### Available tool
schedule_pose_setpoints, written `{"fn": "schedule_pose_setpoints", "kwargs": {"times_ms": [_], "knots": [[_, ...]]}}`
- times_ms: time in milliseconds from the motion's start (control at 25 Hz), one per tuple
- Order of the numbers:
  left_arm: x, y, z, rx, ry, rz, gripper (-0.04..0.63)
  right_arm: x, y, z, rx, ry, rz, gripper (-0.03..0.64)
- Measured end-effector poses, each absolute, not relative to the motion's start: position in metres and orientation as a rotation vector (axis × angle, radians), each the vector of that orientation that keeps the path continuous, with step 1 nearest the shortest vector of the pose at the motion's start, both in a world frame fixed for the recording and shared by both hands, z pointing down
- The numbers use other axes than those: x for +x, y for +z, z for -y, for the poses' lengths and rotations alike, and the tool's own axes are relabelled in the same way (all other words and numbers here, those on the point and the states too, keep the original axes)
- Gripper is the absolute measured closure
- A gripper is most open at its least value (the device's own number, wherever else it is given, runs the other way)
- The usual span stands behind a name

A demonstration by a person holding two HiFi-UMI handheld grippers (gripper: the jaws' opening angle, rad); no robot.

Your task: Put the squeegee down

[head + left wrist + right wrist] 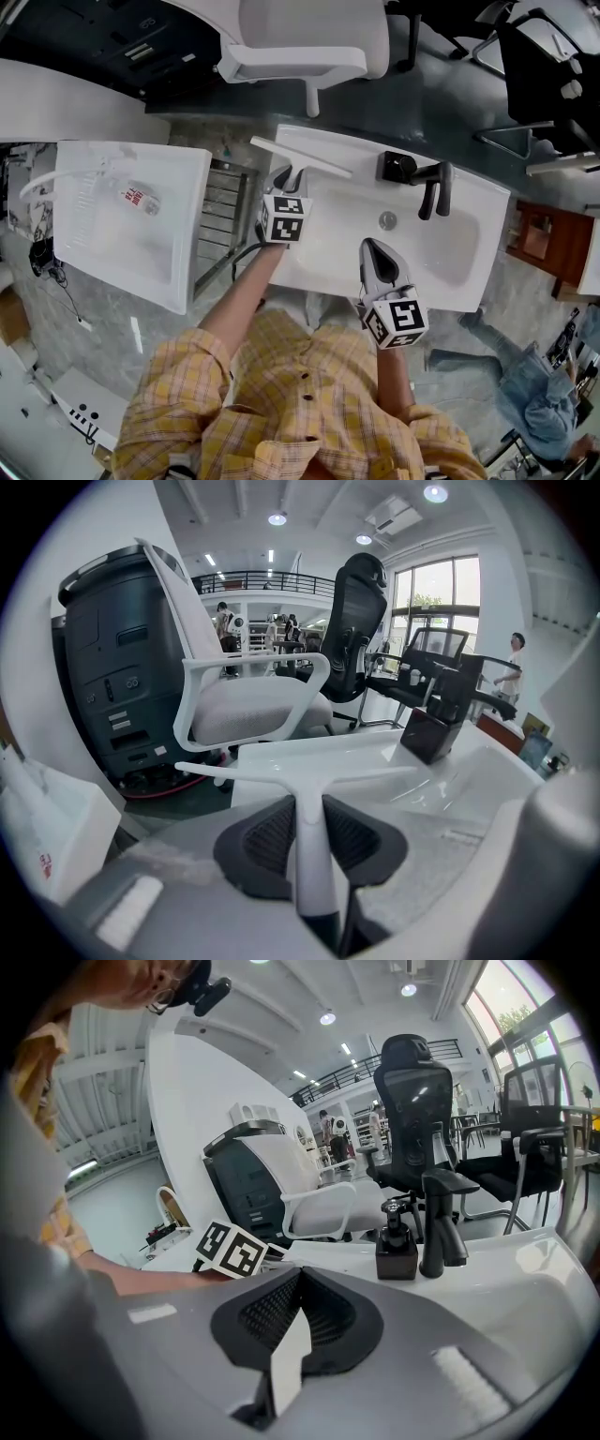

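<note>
Left gripper view – the left gripper (309,810) pinches the white squeegee (281,774) by its handle, over the sink (469,780) corner; the handle's end is hidden. The right gripper (298,1281) has its jaws together – nothing inside.

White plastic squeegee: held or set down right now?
Held. Pads of the left gripper press both sides of the white squeegee handle. Whether its blade touches the white sink rim, cannot tell.

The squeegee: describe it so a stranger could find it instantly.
Start at the white sink with the black faucet. At its far left corner, the left gripper clamps a T-shaped tool, the squeegee. It is white with a long thin blade, unlike the black faucet and soap dispenser nearby.
</note>
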State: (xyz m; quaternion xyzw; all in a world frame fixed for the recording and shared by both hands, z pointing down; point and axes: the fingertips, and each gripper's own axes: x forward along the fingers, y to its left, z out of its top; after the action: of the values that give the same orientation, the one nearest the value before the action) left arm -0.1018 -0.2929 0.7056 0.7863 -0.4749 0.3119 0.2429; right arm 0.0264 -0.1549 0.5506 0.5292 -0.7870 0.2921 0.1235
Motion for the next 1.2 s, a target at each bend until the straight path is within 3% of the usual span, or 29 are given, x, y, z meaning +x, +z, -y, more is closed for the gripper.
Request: {"fn": "schedule_pose_setpoints", "kwargs": {"times_ms": [360,640,1200], "knots": [[-0.100,0.712,0.293,2.132,0.876,1.283,0.511,0.030,0.549,0.154,1.546,0.852,2.292,0.616],[-0.101,0.708,0.291,2.129,0.868,1.301,0.465,0.032,0.547,0.151,1.541,0.844,2.308,0.616],[-0.108,0.646,0.268,2.181,0.781,1.396,0.479,0.035,0.511,0.140,1.536,0.757,2.406,0.617]]}}
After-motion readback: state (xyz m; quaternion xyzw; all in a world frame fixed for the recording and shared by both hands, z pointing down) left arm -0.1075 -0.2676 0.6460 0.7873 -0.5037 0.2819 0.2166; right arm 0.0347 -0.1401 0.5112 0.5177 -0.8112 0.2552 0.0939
